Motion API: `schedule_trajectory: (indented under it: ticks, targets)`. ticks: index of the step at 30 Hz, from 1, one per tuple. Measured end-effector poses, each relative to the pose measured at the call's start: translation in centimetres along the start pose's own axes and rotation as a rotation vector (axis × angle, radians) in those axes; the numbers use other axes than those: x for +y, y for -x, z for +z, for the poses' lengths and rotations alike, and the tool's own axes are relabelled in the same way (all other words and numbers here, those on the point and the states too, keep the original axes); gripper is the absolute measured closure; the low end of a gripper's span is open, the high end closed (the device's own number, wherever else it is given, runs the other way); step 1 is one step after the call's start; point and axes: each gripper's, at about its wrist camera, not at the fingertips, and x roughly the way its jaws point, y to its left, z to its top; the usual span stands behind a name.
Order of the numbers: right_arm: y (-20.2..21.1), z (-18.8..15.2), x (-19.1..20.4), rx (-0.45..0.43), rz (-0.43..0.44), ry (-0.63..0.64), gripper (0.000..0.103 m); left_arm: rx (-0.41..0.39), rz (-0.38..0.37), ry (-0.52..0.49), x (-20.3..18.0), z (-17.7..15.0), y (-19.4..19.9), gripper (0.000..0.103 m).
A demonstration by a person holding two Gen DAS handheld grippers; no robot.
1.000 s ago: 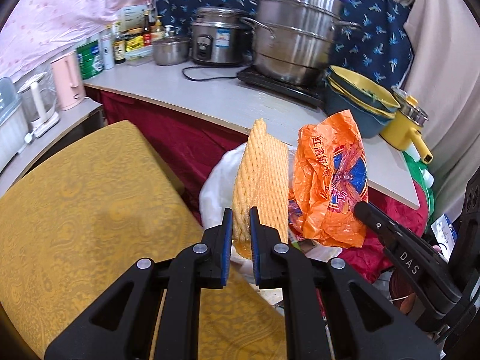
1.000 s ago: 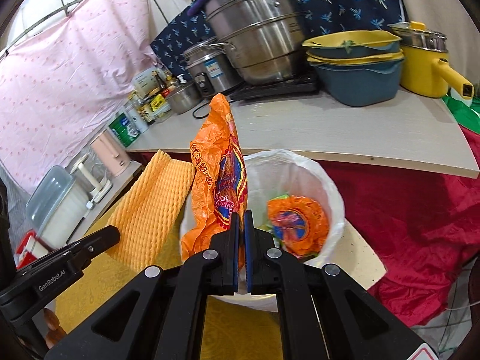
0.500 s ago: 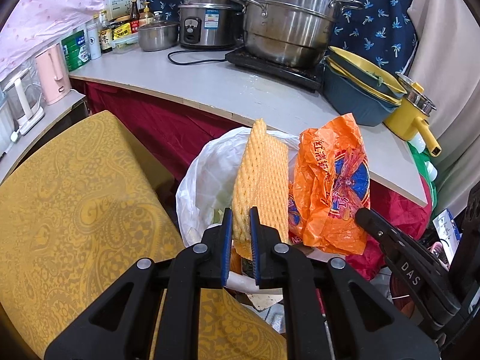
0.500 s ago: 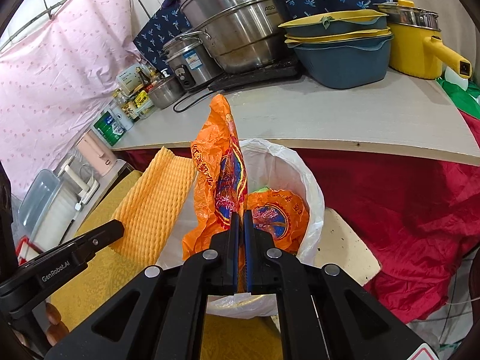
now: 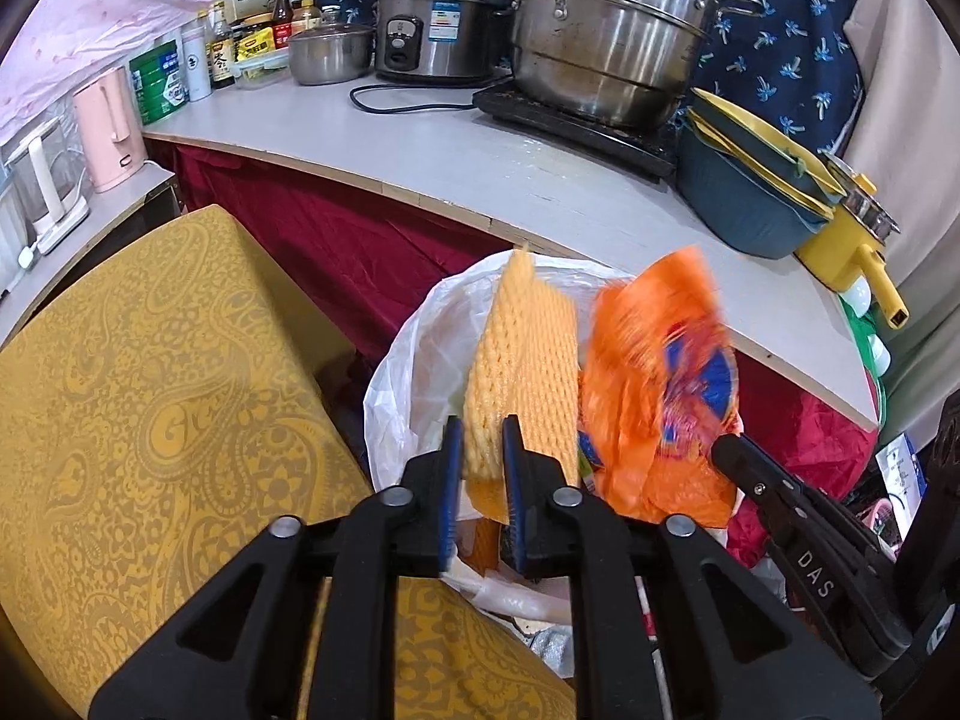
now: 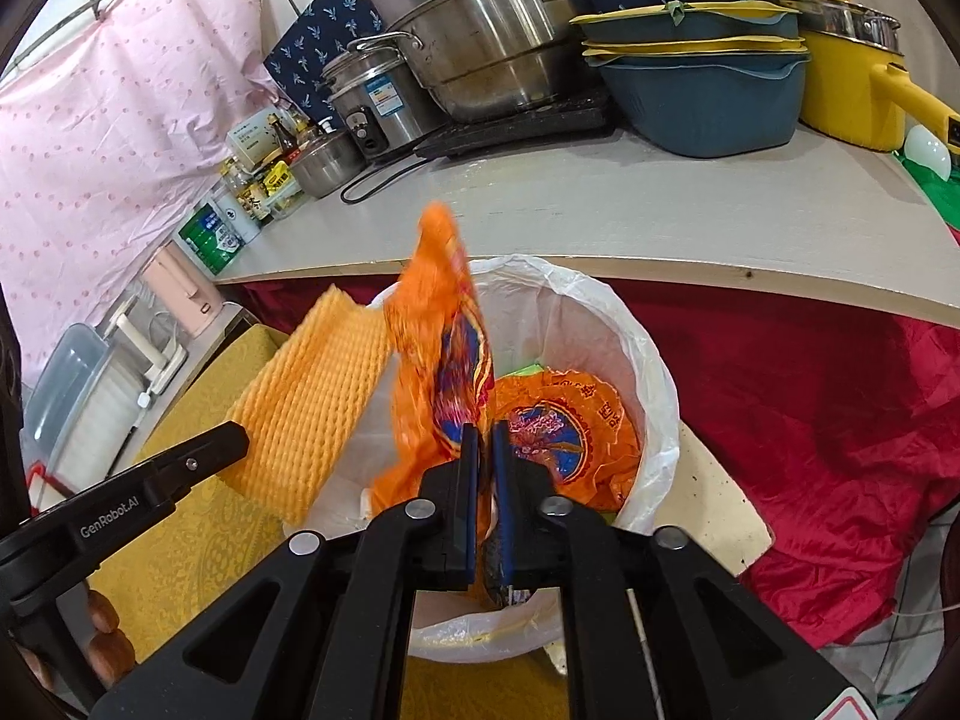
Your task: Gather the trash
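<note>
Currently both grippers are positioned over the white-lined trash bin (image 6: 651, 360), which stands on the floor below the edge of the grey counter (image 5: 480, 168). The left gripper (image 5: 482, 468) has the yellow foam net (image 5: 519, 360) standing upright between its blue pads; its jaws are opening, and a sliver of gap is seen on either side of the net, so the net is no longer clamped. The right gripper (image 6: 486, 480) has the orange plastic wrapper (image 6: 441, 348) rising between its pads; those jaws are opening too, with a narrow slot visible, and the wrapper is motion-blurred. Whether the wrapper is touched by a pad cannot be told. A second orange wrapper (image 6: 564, 432) is seen lying inside the bin. A yellow patterned cushion (image 5: 150, 420) is beside the bin on the left. On the counter a steel steamer pot (image 5: 606, 24) is set on a black hotplate.
</note>
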Motion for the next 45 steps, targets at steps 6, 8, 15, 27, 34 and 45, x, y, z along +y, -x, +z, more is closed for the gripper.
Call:
schedule_trajectory:
  ticks: [6,8,15,27,34,45]
  targets:
    - [0.4,0.2,0.0,-0.036,-0.014,-0.033,0.055,-0.025,0.03,0.032,0.9,0.1,0.5,0.045]
    - [0.4,0.3,0.3,-0.034,-0.014,-0.023,0.054,-0.029,0.033,0.029,1.0,0.2,0.7,0.045]
    - [1.5,0.1,1.8,-0.043,-0.001,0.008,0.048,-0.045,0.04,0.019,1.3,0.0,2.2,0.045]
    - [4.6,-0.7,4.4,-0.068,-0.003,0.07,0.042,-0.082,0.07,0.019,1.8,-1.0,5.3,0.038]
    - [5.9,-1.5,5.7,-0.062,-0.025,0.124,0.038,-0.095,0.094,0.014,2.4,-2.2,7.1,0.035]
    - [8.3,-3.6,6.5,-0.028,-0.101,0.195,0.018,-0.121,0.143,-0.019,3.3,-5.0,10.1,0.018]
